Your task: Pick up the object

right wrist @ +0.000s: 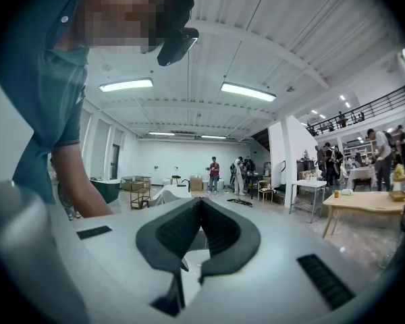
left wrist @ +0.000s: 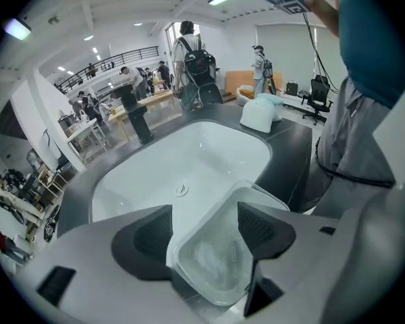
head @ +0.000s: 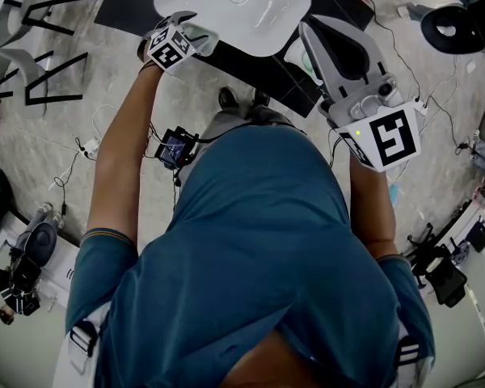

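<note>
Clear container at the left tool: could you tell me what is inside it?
The clear container shows only a cloudy film inside; the left tool covers part of its rim.

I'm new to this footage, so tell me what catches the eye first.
The left gripper clamps a clear plastic tub by a white sink set in a dark counter. The right gripper, jaws together and empty, points out into the open room.

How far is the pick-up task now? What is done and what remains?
Done: the left gripper grips the clear plastic container, one pad on each side. In hand: the container is tilted over the white sink; I cannot tell if it is fully lifted. The right gripper is shut and empty. Remaining: probably only raising it clear.
</note>
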{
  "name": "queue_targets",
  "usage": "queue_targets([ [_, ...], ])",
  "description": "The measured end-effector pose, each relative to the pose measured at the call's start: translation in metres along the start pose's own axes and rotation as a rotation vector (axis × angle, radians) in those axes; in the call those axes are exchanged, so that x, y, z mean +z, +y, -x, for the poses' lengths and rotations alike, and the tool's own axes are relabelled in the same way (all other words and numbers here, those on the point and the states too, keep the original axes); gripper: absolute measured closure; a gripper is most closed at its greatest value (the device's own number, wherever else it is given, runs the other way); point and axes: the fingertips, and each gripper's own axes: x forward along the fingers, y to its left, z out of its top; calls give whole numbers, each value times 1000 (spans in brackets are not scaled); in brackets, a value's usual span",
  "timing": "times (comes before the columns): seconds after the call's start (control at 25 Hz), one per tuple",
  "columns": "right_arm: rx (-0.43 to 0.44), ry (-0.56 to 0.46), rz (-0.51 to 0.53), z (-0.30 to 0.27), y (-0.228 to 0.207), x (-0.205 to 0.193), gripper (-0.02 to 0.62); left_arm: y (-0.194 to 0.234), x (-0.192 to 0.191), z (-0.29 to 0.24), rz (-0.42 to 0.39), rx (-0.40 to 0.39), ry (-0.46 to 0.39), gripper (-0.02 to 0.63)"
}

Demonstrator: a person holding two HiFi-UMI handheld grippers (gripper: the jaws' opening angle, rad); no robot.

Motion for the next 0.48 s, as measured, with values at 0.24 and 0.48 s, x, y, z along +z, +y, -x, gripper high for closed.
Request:
queue_targets([
  [0.24,-4,8,-7,-3,-5,-3,581,2,-5,-6,-10,-12,21,311],
  [0.48,-4,14,-16,-6,-10,-5,581,-1,-9,-12,-42,-35,49,318],
])
